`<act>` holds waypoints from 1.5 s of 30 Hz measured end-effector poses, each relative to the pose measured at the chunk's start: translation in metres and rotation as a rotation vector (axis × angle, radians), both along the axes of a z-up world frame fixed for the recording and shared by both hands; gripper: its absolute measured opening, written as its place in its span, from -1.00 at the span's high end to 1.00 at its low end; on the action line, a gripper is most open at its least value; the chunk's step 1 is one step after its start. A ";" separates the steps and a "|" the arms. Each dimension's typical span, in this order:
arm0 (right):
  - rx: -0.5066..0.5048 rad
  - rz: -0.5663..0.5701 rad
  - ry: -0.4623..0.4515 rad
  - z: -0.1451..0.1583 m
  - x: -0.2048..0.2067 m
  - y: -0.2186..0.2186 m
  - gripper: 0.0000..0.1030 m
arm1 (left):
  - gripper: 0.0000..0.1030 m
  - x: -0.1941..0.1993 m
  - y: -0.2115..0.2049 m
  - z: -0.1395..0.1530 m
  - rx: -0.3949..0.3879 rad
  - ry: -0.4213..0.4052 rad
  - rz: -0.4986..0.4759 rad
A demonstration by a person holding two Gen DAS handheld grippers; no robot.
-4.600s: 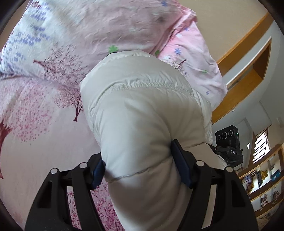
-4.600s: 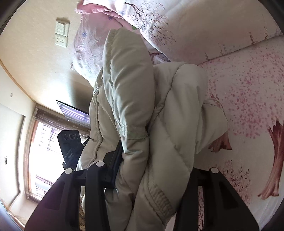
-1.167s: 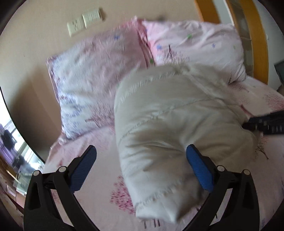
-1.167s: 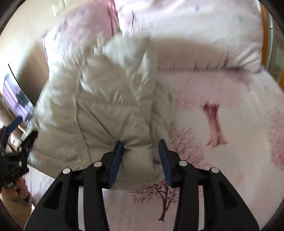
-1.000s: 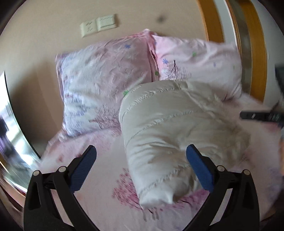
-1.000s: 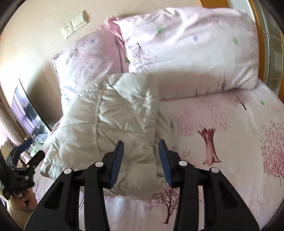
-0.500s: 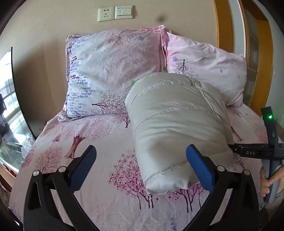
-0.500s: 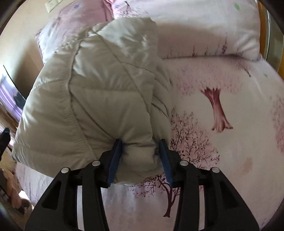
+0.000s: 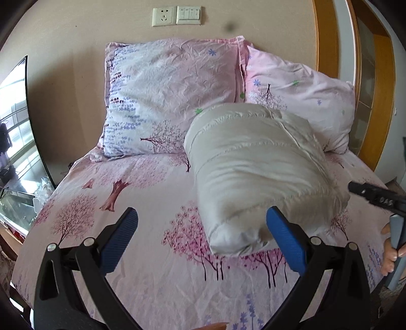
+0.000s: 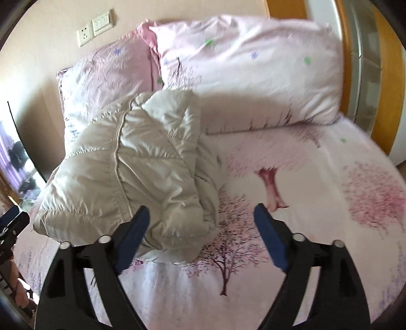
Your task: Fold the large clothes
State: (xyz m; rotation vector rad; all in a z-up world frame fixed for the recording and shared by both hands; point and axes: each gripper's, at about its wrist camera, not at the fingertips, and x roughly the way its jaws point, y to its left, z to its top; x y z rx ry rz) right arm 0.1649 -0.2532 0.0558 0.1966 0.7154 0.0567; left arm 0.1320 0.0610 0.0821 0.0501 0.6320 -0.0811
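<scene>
Jacket (image 9: 256, 162) sits bundled at 1 o'clock on the bed (image 9: 142, 193); left gripper (image 9: 201, 229) and right gripper (image 10: 201, 226) both gape, holding nothing. I'd press it flat gently.

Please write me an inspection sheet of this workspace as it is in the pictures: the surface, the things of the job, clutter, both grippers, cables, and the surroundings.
Surface: bed with pink tree-print sheet.
Job's things: cream puffer jacket, folded into a bulky bundle, lying on the sheet in front of the pillows.
Clutter: nothing seen on the bed besides two pillows against the wall.
Grippers: left gripper open, holding nothing; right gripper open, one blue pad beside the jacket's edge, contact unclear.
Cables: nothing seen.
Surroundings: wall socket and switch above the pillows; screen at the left; wooden frame at the right.
</scene>
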 end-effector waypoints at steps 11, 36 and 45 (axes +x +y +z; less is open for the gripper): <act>-0.160 -0.019 -0.057 0.018 -0.042 0.025 -0.97 | -0.96 -0.016 -0.005 -0.013 0.014 0.079 0.012; -0.143 0.060 0.126 -0.006 -0.061 0.043 -0.97 | -0.96 -0.028 -0.014 -0.043 0.074 0.251 0.030; -0.185 0.081 0.202 -0.016 -0.061 0.050 -0.97 | -0.96 -0.030 -0.020 -0.044 0.080 0.292 0.018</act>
